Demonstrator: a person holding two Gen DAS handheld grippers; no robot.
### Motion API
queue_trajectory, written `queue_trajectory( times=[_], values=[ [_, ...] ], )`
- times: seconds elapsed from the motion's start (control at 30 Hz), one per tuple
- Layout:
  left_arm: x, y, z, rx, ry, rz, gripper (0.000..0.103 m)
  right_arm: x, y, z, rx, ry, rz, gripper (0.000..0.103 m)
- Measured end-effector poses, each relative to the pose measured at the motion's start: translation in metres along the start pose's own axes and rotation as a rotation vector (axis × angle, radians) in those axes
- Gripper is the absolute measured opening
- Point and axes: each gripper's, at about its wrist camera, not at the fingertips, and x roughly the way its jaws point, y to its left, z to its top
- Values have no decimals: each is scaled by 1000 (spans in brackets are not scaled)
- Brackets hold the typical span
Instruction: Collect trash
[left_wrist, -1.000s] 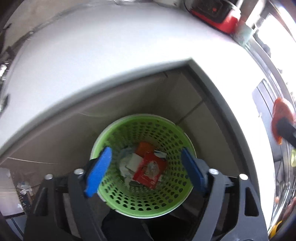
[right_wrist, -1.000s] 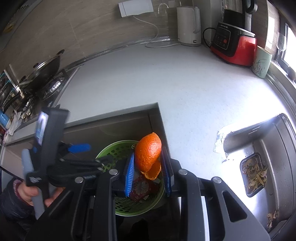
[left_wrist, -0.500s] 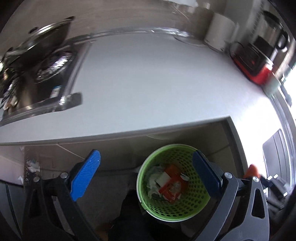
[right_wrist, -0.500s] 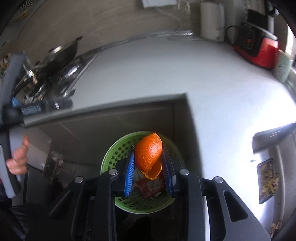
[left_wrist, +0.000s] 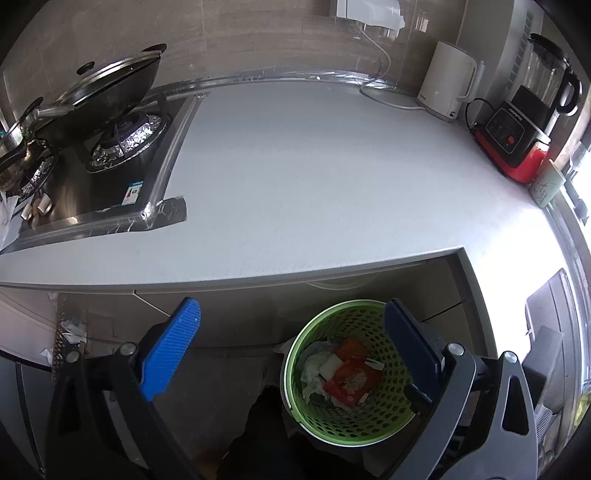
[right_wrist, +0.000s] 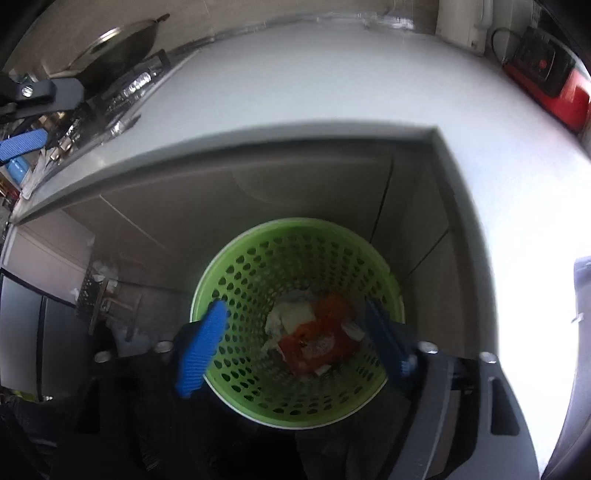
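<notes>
the right gripper (right_wrist: 295, 341) hangs over the green bin (right_wrist: 236, 280), its jaws just sprung apart and bare, so the orange peel (right_wrist: 334, 304) lies in the bin among wrappers. the left gripper (left_wrist: 291, 347), released and empty, is beside the bin; only its view shows the counter (left_wrist: 314, 184) behind the bin bare of trash.

Basket (right_wrist: 295, 258) mouth open; counter (right_wrist: 332, 81) edge overhead.
</notes>
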Motion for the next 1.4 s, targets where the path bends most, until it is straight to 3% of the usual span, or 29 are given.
queue_trajectory(
  times=[0.17, 0.4, 0.8, 1.17, 1.4],
  values=[
    [-11, -7, 6, 15, -22, 14, 95, -39, 0, 14, 9, -84, -47, 93],
    [-48, -31, 26, 72, -119, 5, 95, -109, -5, 43, 63, -239, -88, 100],
    [-146, -86, 79, 121, -383, -19, 95, -235, -28, 87, 97, -540, -162, 101],
    [-210, -119, 100, 118, -515, -30, 95, -314, -53, 93, 149, -710, -219, 101],
    [-219, -117, 102, 68, -522, -32, 95, -329, -56, 90, 141, -742, -230, 101]
  ],
)
